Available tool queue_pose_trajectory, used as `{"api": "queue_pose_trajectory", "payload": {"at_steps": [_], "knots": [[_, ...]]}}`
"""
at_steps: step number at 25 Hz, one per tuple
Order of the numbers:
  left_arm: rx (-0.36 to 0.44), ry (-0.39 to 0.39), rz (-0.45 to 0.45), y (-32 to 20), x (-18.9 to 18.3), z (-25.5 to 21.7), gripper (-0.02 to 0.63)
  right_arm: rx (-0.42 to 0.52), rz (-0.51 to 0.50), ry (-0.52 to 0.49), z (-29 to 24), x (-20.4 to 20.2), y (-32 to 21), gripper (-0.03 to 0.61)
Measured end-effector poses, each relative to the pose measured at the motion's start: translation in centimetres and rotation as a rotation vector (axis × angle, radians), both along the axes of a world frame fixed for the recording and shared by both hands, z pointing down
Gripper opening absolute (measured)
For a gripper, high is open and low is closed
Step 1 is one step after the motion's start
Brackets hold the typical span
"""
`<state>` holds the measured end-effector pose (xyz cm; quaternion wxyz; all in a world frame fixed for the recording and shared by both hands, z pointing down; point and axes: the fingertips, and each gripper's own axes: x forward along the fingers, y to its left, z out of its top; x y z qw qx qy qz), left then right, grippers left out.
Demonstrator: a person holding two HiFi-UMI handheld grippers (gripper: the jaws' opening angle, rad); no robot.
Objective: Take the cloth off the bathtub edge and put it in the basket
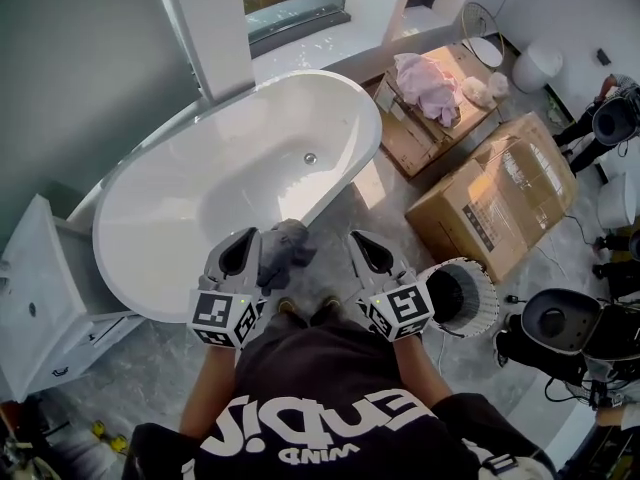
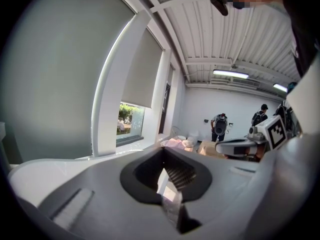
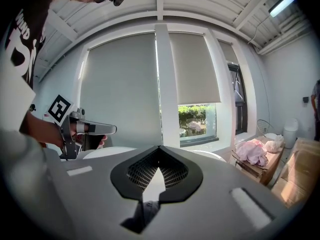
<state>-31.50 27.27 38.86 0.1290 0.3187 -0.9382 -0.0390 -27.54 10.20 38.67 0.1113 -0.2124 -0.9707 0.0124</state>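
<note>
The grey cloth (image 1: 287, 251) lies bunched on the near rim of the white bathtub (image 1: 200, 198), right in front of you and between your two claws. Your left claw (image 1: 244, 243) sits just beside it on its left, jaws together with nothing seen between them; you cannot tell whether it touches the cloth. Your right claw (image 1: 366, 250) hangs apart from the cloth on its right, over the floor (image 1: 375, 208), jaws likewise together and empty.

The basket (image 1: 484, 298) stands on the floor at your right, just beside the right claw's marker cube. A strip of bare grey floor runs between the tub's side and the cardboard boxes (image 1: 500, 193). A white cabinet (image 1: 40, 288) crowds the tub's left end.

Only the head view shows the cloth and basket. The left gripper view looks over the closed left claw (image 2: 164, 150) to two people (image 2: 219, 126) by the far wall. The right gripper view looks past the right claw (image 3: 158, 148) to the window (image 3: 197, 124) and a pink bundle (image 3: 252, 151) on a box
</note>
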Motion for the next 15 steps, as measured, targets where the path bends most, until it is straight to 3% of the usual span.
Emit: {"api": "queue_pose_trajectory", "payload": {"at_steps": [15], "knots": [[-0.049, 0.074, 0.004, -2.0, -0.7, 4.6, -0.003, -0.034, -0.066, 0.084, 4.3, -1.4, -0.8, 0.009]]}}
